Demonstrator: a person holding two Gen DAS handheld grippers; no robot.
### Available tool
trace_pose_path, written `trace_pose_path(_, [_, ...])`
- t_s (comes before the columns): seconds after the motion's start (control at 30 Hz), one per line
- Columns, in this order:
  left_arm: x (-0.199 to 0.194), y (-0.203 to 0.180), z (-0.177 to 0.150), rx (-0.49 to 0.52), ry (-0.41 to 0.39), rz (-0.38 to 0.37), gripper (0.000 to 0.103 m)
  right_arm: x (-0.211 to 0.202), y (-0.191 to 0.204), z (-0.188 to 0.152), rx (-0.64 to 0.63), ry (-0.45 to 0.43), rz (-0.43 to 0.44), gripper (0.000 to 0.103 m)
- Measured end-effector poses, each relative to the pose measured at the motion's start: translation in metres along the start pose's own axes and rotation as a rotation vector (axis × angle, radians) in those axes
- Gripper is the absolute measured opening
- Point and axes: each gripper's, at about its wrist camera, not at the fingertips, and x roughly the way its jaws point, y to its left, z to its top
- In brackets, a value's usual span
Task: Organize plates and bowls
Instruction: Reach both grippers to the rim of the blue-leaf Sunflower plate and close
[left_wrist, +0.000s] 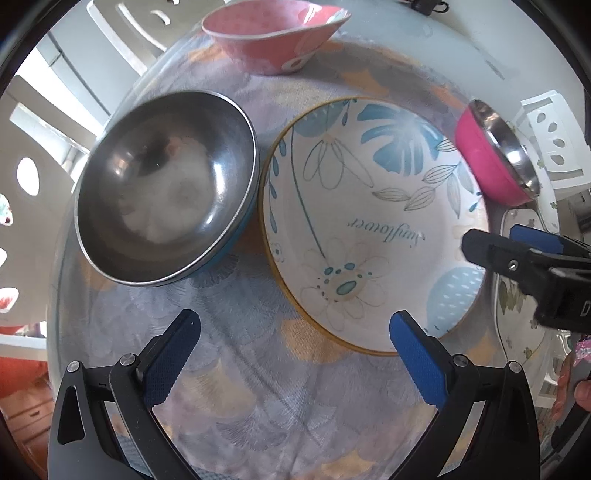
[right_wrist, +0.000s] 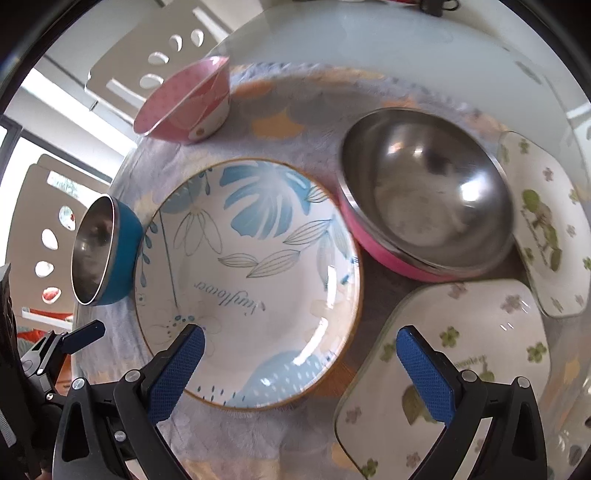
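A round floral plate (left_wrist: 373, 225) with blue leaves, a tan rim and cursive lettering lies flat at frame centre in both views. Just left of it in the left wrist view sits a blue-walled steel bowl (left_wrist: 166, 188), upright, rims nearly touching. A pink-walled steel bowl (right_wrist: 424, 192) stands at the plate's upper right. A pink dotted bowl (left_wrist: 275, 35) sits at top. Two rounded-square clover plates (right_wrist: 461, 343) (right_wrist: 554, 229) lie at the right.

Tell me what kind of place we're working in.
Likely a home dining area: a glass-topped table with a floral cloth, household plates and bowls like the Sunflower plate, and cut-out chair backs around it.
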Motion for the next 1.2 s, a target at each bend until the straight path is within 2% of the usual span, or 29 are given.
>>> trace_pose_path(0.23, [0.031,0.006,0.004,-0.051,0.077,-0.003,0.102,0.036,0.008,0.016,-0.051,0.061,-0.017,0.103])
trace_pose_path(0.43, [0.046,0.01,0.013,-0.083,0.078,-0.018,0.103,0.062,0.015,0.024,-0.127,0.097,-0.05,0.103])
trace_pose_path(0.5, [0.047,0.007,0.017,-0.085,0.06,-0.006,0.103,0.065,0.02,0.026,-0.164,0.085,-0.09,0.103])
trace_pose_path(0.7, [0.041,-0.001,0.015,-0.159,-0.041,0.02,0.103,0.064,0.023,0.03,-0.158,-0.005,-0.087,0.103])
trace_pose_path(0.83, [0.035,-0.007,0.008,-0.203,-0.071,0.029,0.103,0.05,0.006,0.022,-0.08,-0.094,-0.087,0.103])
trace_pose_path(0.93, [0.034,-0.011,0.011,-0.165,-0.085,0.025,0.103,0.049,0.002,0.032,-0.037,-0.136,-0.102,0.103])
trace_pose_path(1.07, [0.034,-0.019,0.014,-0.079,-0.093,0.018,0.103,0.052,0.005,0.042,-0.099,-0.151,-0.089,0.103])
trace_pose_path(1.2, [0.03,-0.021,0.018,-0.068,-0.115,0.008,0.098,0.053,0.007,0.035,-0.15,-0.138,-0.069,0.1])
